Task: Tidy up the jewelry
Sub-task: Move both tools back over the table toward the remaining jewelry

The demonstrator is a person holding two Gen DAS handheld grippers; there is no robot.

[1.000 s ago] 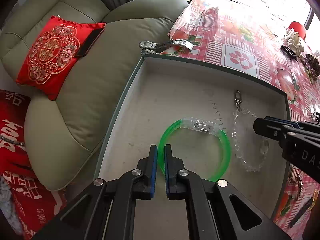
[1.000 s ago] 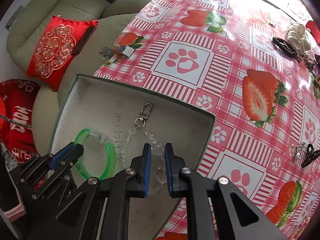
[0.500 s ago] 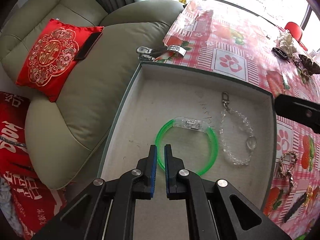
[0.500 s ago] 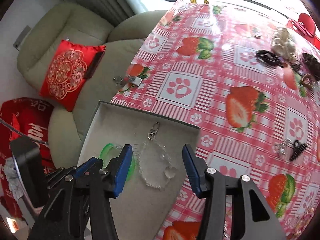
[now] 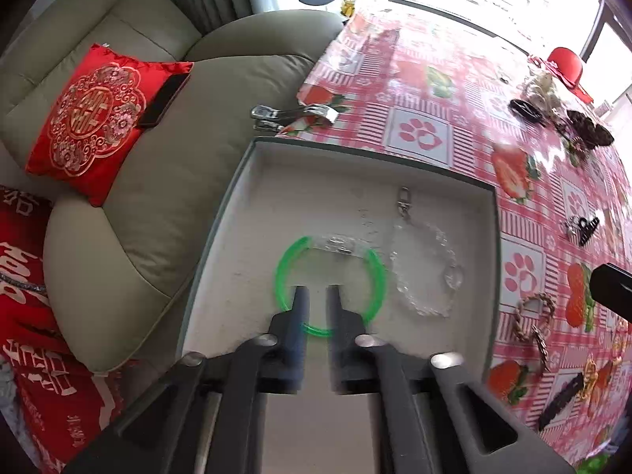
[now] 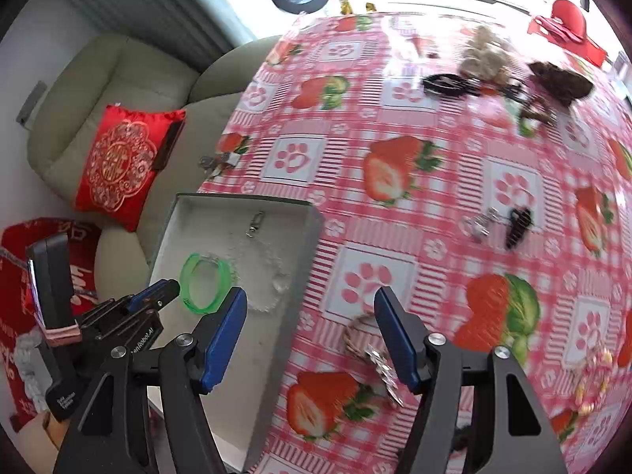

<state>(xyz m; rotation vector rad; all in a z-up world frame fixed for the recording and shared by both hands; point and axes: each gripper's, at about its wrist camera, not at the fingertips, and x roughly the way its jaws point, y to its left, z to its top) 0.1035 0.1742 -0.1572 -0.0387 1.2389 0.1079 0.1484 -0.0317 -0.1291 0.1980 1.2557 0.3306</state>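
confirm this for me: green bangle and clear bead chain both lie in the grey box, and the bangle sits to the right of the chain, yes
Not quite. Both lie in the grey box, but the green bangle sits to the left of the clear bead chain, on the sofa side. The left wrist view shows it plainly; the right wrist view agrees.

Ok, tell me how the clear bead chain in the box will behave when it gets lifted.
The bead chain lies in a loose, uneven loop, so it is probably floppy and would sag from a single pinch. Its glossy clear beads look slippery. The metal clasp at one end would likely swing, and may be the surer place to grip.
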